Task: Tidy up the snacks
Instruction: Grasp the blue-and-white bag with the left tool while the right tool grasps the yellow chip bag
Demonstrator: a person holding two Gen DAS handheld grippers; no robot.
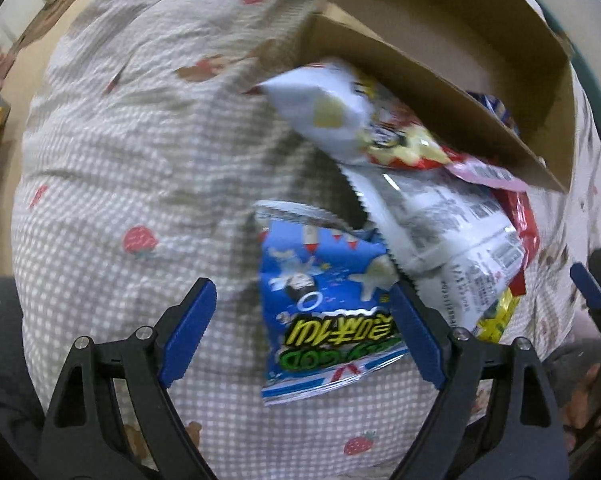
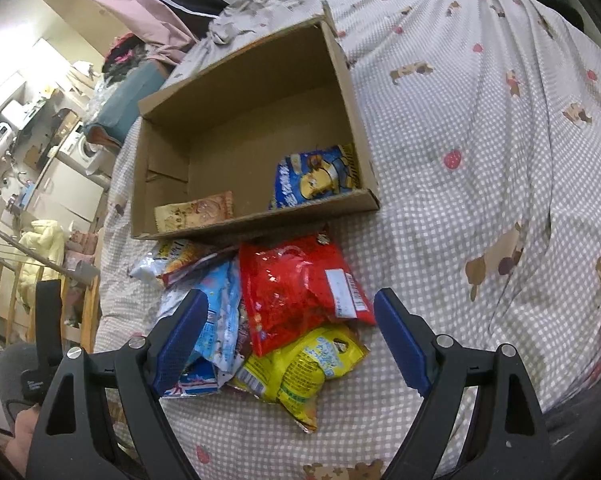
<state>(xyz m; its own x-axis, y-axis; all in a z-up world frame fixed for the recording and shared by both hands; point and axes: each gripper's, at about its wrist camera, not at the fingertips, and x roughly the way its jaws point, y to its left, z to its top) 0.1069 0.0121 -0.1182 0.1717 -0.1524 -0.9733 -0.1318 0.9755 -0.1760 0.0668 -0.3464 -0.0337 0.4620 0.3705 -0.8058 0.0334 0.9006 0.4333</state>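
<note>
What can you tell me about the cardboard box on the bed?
The cardboard box is plain brown corrugated card, open-topped, its flaps standing up. It sits on the checked bedspread, with a pile of snack bags against the outside of its near wall. Inside lie two packets: a blue and yellow bag in the near right corner and a tan one at the near left. The rest of its floor is bare.

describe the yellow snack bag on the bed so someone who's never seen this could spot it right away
Find the open cardboard box on the checked bedspread; a heap of snack bags lies just outside its front wall. The yellow bag is the heap's nearest packet, tucked partly under the red bag, and the only mostly yellow one.
</note>
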